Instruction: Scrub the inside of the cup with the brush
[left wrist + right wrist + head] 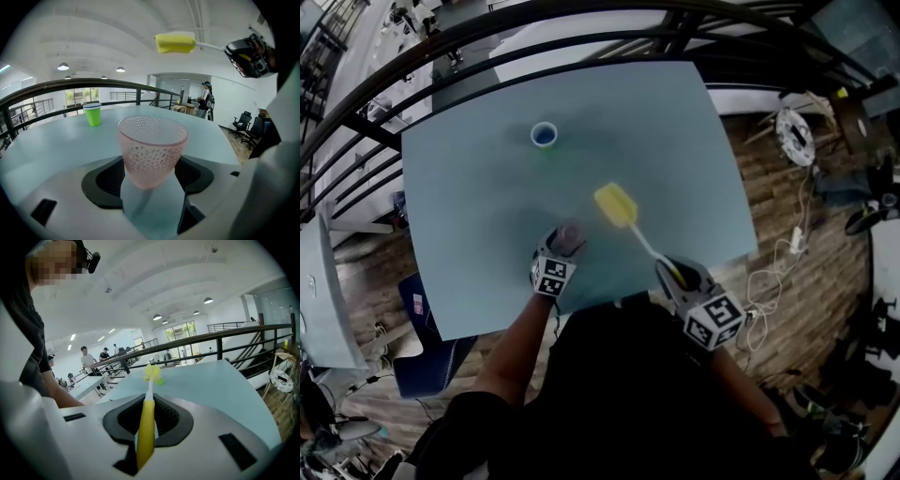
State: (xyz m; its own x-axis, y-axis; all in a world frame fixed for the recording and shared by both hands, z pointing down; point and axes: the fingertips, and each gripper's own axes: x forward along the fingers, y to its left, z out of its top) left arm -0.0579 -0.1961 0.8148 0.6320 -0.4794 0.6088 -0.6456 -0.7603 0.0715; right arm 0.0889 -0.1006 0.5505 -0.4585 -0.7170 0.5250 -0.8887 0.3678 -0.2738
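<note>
Though distant, green cup (93,114) beyond pink cup (152,150).

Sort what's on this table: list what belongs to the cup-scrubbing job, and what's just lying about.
For the job:
- pink cup
- brush

Lying about:
- green cup, standing alone at the far side of the table

head view overhead, steep down; gripper views low, close, share table (478,244).
</note>
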